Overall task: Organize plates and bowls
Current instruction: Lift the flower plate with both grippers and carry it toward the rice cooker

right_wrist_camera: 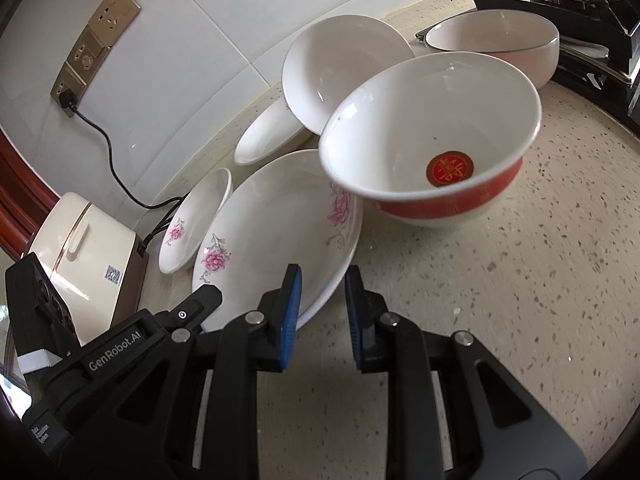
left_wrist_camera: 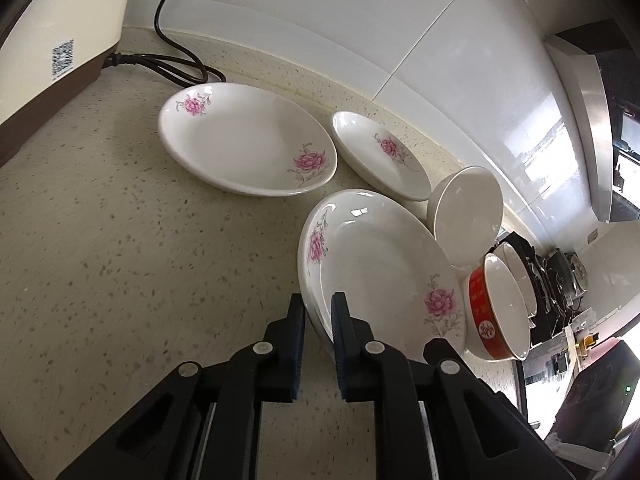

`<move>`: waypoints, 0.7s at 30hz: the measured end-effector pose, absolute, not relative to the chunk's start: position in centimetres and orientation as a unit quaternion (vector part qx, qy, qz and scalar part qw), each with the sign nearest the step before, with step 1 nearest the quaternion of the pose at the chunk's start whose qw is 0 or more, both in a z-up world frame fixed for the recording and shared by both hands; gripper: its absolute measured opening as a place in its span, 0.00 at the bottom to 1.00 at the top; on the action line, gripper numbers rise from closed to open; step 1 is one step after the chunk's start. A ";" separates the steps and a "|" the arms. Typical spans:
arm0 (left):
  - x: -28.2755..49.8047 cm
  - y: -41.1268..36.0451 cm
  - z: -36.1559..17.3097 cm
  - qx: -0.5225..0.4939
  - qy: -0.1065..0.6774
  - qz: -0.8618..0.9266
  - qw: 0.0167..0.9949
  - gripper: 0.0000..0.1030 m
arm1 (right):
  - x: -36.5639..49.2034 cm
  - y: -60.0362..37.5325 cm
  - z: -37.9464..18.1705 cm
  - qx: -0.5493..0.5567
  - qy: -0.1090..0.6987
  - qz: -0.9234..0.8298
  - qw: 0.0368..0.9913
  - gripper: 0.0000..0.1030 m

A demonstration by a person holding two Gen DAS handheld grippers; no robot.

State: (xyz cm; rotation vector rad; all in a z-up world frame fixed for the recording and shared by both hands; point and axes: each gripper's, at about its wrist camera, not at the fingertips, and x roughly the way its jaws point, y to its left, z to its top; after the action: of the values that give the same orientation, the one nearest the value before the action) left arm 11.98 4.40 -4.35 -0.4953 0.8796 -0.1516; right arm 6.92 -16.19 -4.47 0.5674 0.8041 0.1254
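A white plate with pink flowers (left_wrist_camera: 380, 272) (right_wrist_camera: 276, 220) sits tilted on the speckled counter. My left gripper (left_wrist_camera: 319, 312) is shut on its near rim. My right gripper (right_wrist_camera: 323, 292) is shut on the rim of the same plate, one blue pad inside and one outside. A second rim edge shows just under the held rim. A red-banded bowl (right_wrist_camera: 432, 140) (left_wrist_camera: 504, 308) stands right beside the plate. Behind it are a plain white bowl (right_wrist_camera: 344, 68) (left_wrist_camera: 468, 212) and a dark-rimmed white bowl (right_wrist_camera: 496, 44). A large flowered plate (left_wrist_camera: 244, 140) and a small one (left_wrist_camera: 380, 156) lie by the wall.
A cream rice cooker (left_wrist_camera: 52, 40) (right_wrist_camera: 88, 248) stands at the left, its black cord (left_wrist_camera: 172, 60) running up to a wall socket (right_wrist_camera: 96, 44). A black gas stove (right_wrist_camera: 580, 8) lies at the far right. The tiled wall (left_wrist_camera: 360, 20) closes off the back.
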 end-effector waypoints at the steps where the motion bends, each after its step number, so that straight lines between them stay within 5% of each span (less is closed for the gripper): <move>1: 11.8 4.4 -4.3 -0.237 0.420 -0.071 0.873 0.13 | 6.7 -16.2 -4.5 0.272 0.385 0.062 0.880 0.25; 21: 5.4 6.7 -3.3 -0.256 0.396 -0.035 0.881 0.13 | 2.9 -14.6 -3.2 0.234 0.378 0.113 0.888 0.25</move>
State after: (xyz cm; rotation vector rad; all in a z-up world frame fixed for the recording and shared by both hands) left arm 5.44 6.67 -3.35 -0.5338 0.8242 -0.0720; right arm 2.90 -14.59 -3.19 0.4868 0.7863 0.2344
